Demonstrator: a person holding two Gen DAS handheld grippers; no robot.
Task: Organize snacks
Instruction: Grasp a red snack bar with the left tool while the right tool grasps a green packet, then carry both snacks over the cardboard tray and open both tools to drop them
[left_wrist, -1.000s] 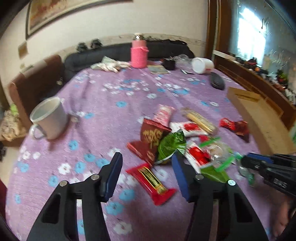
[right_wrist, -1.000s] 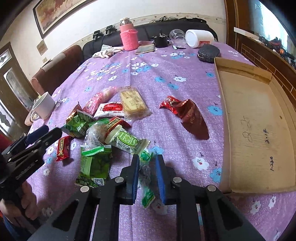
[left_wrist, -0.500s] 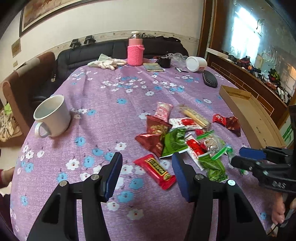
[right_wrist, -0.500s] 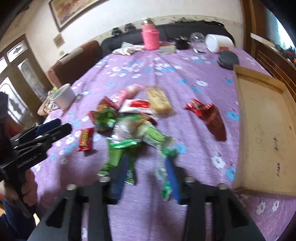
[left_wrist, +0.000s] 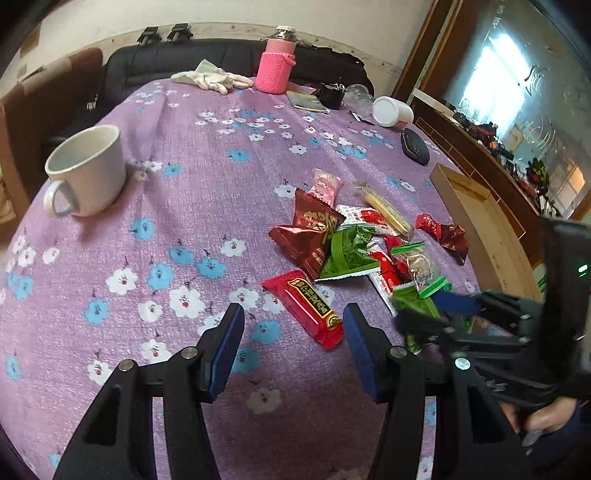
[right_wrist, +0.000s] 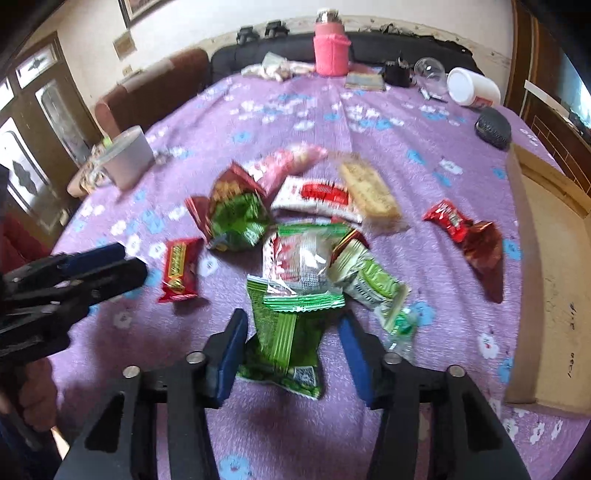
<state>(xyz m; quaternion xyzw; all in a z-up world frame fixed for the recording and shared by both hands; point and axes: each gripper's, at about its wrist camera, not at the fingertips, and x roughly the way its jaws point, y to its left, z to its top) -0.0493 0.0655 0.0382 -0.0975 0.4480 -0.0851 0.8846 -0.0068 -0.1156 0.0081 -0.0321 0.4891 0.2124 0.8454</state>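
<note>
A heap of snack packets lies on the purple flowered tablecloth (left_wrist: 184, 206). My left gripper (left_wrist: 293, 332) hangs open just above the cloth, with the near end of a red bar packet (left_wrist: 310, 306) between its fingertips, untouched. My right gripper (right_wrist: 291, 332) is closing around a flat green packet (right_wrist: 284, 343); the pads are not pressing on it. Each gripper shows in the other view: the right gripper (left_wrist: 439, 310), the left gripper (right_wrist: 107, 262). A small clear-and-green packet (right_wrist: 399, 328) lies just right of the right jaw. A dark red packet (right_wrist: 476, 240) lies apart, toward the wooden tray (right_wrist: 546, 258).
A white mug (left_wrist: 88, 170) stands at the left edge of the table. At the far end are a pink bottle (left_wrist: 275, 66), white gloves (left_wrist: 214, 79), a tipped white jar (left_wrist: 391, 110) and a black pouch (left_wrist: 415, 147). A sofa runs behind.
My right gripper opened, let go of the small clear-and-green packet and shifted left over the flat green packet. The left gripper drifted a little and stayed open.
</note>
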